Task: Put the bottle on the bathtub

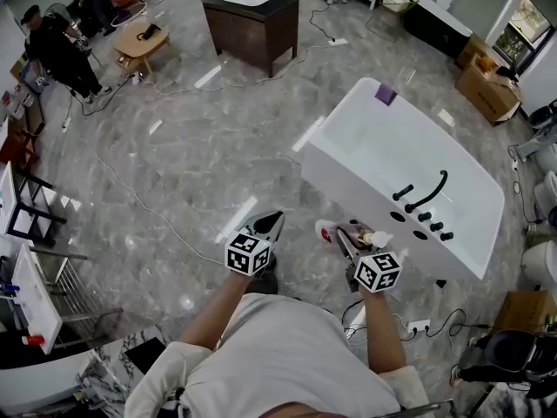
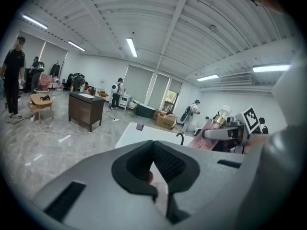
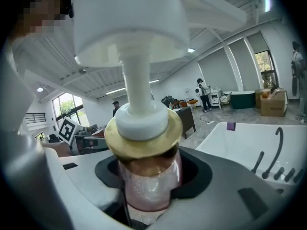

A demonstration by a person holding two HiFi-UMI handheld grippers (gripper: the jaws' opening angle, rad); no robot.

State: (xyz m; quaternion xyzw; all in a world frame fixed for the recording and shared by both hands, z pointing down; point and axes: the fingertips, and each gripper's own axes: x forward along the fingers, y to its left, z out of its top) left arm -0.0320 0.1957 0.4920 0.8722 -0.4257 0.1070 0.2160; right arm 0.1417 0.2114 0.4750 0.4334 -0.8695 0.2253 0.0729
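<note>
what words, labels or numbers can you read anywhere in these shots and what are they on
No text can be read in any view.
pump bottle: any print on its pink body is too blurred to read.
left marker cube, right marker cube: black-and-white square patterns only, no letters or numbers.
cardboard box: too small to show any print.
</note>
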